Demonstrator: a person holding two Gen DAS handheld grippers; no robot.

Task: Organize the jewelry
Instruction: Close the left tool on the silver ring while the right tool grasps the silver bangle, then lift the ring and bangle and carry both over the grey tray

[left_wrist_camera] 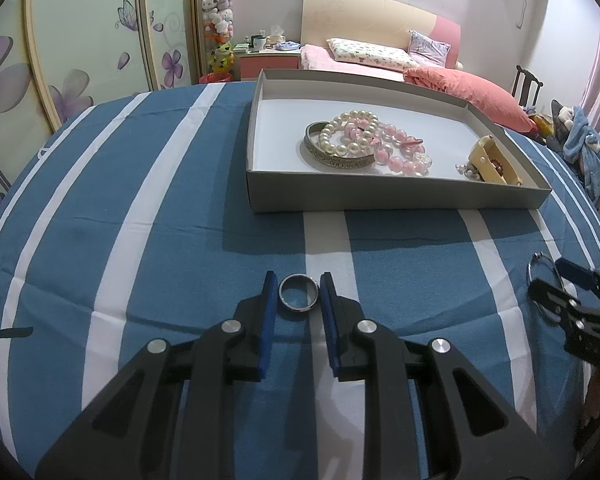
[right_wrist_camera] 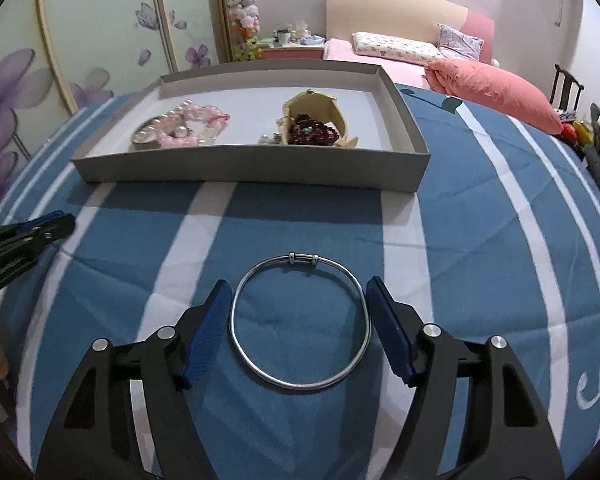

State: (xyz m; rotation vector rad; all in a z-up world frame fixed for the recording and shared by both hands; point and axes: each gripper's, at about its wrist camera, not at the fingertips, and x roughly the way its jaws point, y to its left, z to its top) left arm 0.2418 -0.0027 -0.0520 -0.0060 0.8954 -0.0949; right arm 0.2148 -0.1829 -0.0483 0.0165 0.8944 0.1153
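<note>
Straddling a small metal ring (left_wrist_camera: 298, 297) on the blue striped cloth (left_wrist_camera: 180, 240), the left gripper (left_wrist_camera: 298, 294) has its blue pads just beside the band, though contact cannot be confirmed. The right gripper (right_wrist_camera: 300, 320) stands spread wide around a thin silver bangle (right_wrist_camera: 300, 322), pads apart from it. Beyond both, the grey tray (right_wrist_camera: 252, 168) holds a pearl bracelet (left_wrist_camera: 345, 132), pink beads (left_wrist_camera: 395, 148) and a cream jewelry box (right_wrist_camera: 315, 124).

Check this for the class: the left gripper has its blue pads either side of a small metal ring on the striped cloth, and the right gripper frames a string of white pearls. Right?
Not quite. The right gripper frames a thin silver wire bangle lying on the blue and white striped cloth, as the right wrist view shows. The white pearls are in the shallow grey cardboard tray. The left gripper does flank the small metal ring.
</note>
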